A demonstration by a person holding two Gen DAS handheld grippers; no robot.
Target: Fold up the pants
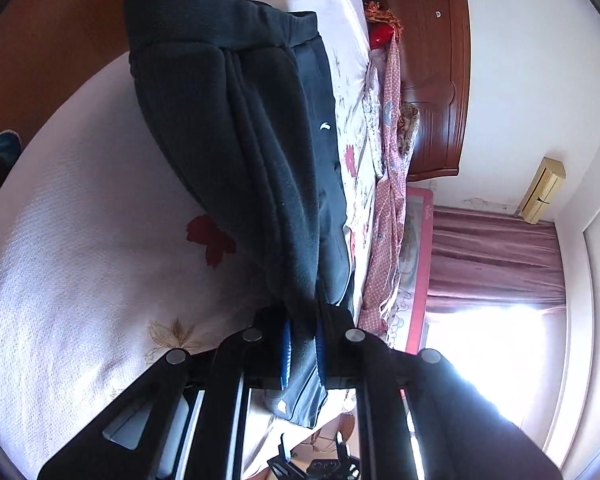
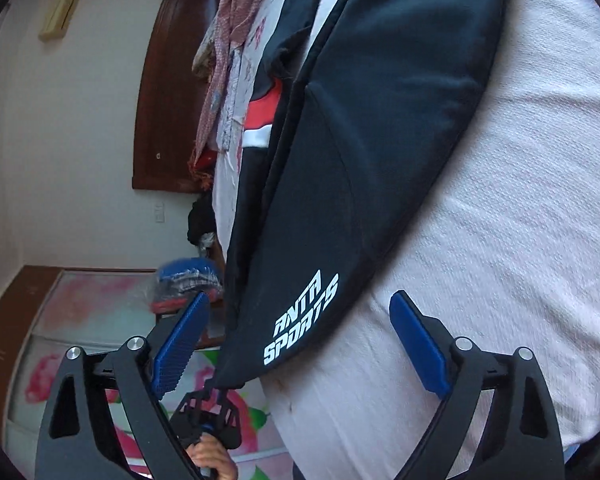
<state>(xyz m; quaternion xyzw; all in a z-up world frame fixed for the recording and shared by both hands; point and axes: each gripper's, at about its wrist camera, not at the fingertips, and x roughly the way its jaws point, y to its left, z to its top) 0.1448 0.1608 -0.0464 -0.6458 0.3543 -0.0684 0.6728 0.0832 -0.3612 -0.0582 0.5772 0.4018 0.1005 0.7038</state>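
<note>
Fabric: dark, soft pants (image 1: 236, 128) lying stretched along the pale bed cover (image 1: 80, 248); waistband toward 12 o'clock in the left wrist view, leg narrowing toward 6.
Left grip: left gripper (image 1: 303, 344) clamped tight on the bunched leg end, blue pads (image 1: 286, 346) pressed on either side of the cloth; hem hanging out below toward 6 o'clock.
Right grip: right gripper (image 2: 300, 344) spread wide, nothing pinched; printed hem (image 2: 300, 316) sitting between the pads but touching neither, as far as can be judged.
Seen from the right: left gripper (image 2: 210, 420) and its hand (image 2: 208, 460) at 7 o'clock, pulling the hem corner off the mattress edge.
Step judged: taking a second hold on the leg end before carrying it toward the waistband.
Doing it well: bring the right pads over the printed corner, at 12 o'clock from the fingertips, and close on all layers at once, not only the top one.
Spacing: keep the two holds apart across the hem width, so the edge stays straight when lifted.
Lift: raise both ends together and level; keep light tension, no yanking.
Risk: thick fleece slipping from a shallow bite; hem dragging the bed cover along.
Clutter: patterned cloths (image 1: 392, 160) near 2 o'clock, well apart from the fold path.
</note>
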